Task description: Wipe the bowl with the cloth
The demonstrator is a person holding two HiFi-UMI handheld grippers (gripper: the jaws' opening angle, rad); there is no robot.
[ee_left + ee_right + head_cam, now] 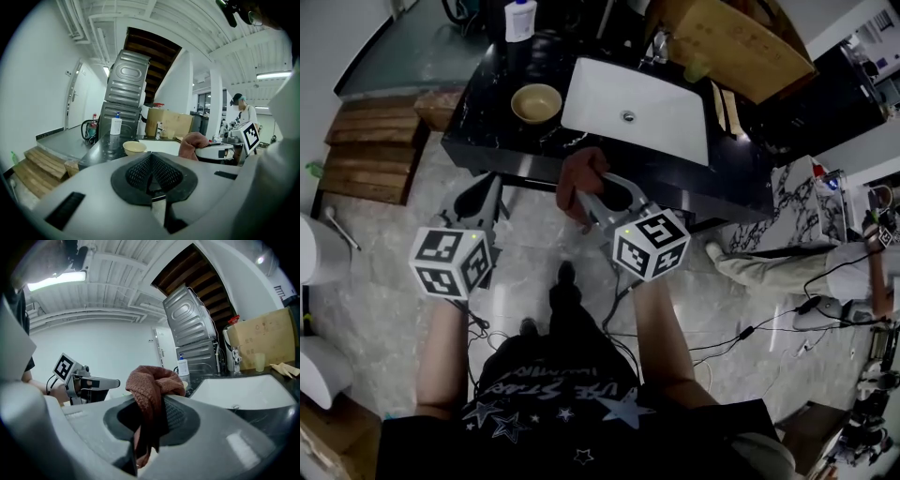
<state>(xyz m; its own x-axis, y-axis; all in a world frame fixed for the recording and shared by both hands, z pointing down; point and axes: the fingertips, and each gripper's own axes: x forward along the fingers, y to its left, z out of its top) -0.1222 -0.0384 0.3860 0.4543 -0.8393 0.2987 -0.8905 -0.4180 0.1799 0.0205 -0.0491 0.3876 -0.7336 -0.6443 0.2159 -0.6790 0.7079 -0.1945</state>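
Note:
A pale yellow bowl (pixel 536 103) (pixel 134 148) stands upright on the black counter (pixel 487 122), left of the white sink (pixel 637 108). A reddish-brown knitted cloth (pixel 579 176) (pixel 152 385) (pixel 191 143) hangs bunched from my right gripper (pixel 591 194) (pixel 150 423), which is shut on it just in front of the counter edge. My left gripper (pixel 487 189) (pixel 150 161) is lower left of the bowl, over the floor, with its mesh pads together and nothing between them. Both grippers are short of the bowl.
A white pump bottle (pixel 520 19) stands behind the bowl. A cardboard box (pixel 736 42) and a faucet (pixel 659 47) are behind the sink. Wooden pallets (pixel 370 141) lie at left. Cables (pixel 741 333) cross the floor, and a person (pixel 806 262) stands at right.

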